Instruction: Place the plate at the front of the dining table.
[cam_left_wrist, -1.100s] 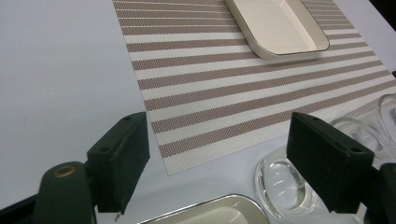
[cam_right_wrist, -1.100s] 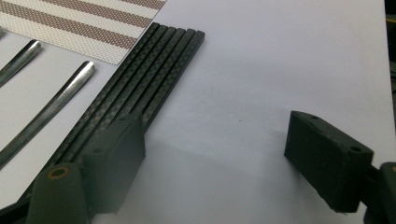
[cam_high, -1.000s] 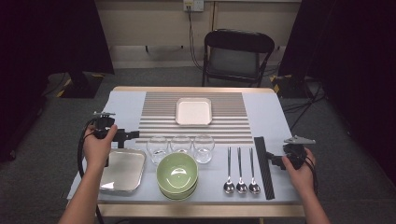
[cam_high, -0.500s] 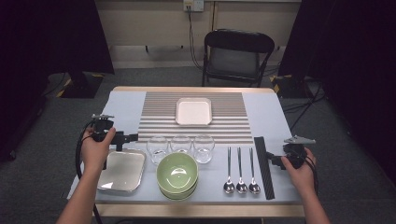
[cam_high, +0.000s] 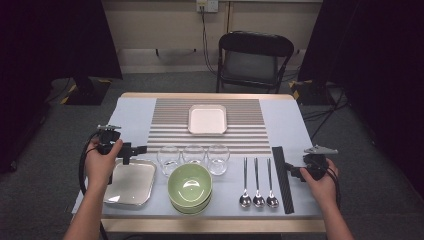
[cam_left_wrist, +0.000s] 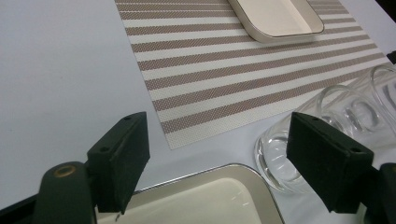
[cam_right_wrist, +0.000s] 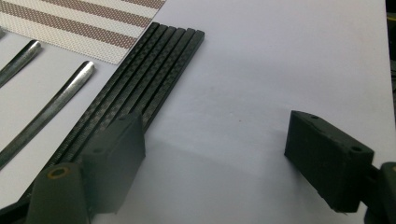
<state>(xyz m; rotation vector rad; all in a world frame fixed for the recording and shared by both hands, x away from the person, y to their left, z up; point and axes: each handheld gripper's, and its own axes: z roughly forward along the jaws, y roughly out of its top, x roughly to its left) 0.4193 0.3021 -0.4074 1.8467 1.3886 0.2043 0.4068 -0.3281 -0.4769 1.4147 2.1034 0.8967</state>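
Observation:
My left gripper (cam_high: 136, 151) (cam_left_wrist: 217, 140) is open and hovers over the far edge of a silver tray (cam_high: 131, 182) (cam_left_wrist: 210, 189), pointing right toward the nearest of three clear glasses (cam_high: 169, 158) (cam_left_wrist: 280, 156). Nothing is between its jaws. My right gripper (cam_high: 292, 172) (cam_right_wrist: 215, 137) is open and empty above bare table, just right of a bundle of black chopsticks (cam_high: 282, 177) (cam_right_wrist: 154, 70). Three spoons (cam_high: 258, 186) (cam_right_wrist: 56, 107) lie left of the chopsticks. A stack of green bowls (cam_high: 190, 187) stands at the front centre.
A striped placemat (cam_high: 207, 137) (cam_left_wrist: 233, 70) covers the table's middle and carries a white square plate (cam_high: 207, 120) (cam_left_wrist: 275, 18). A black chair (cam_high: 252, 60) stands beyond the far edge. Bare tabletop lies left of the placemat and along the right side.
My left gripper has drifted slightly toward the near side, over the tray's edge. The right gripper has barely moved.

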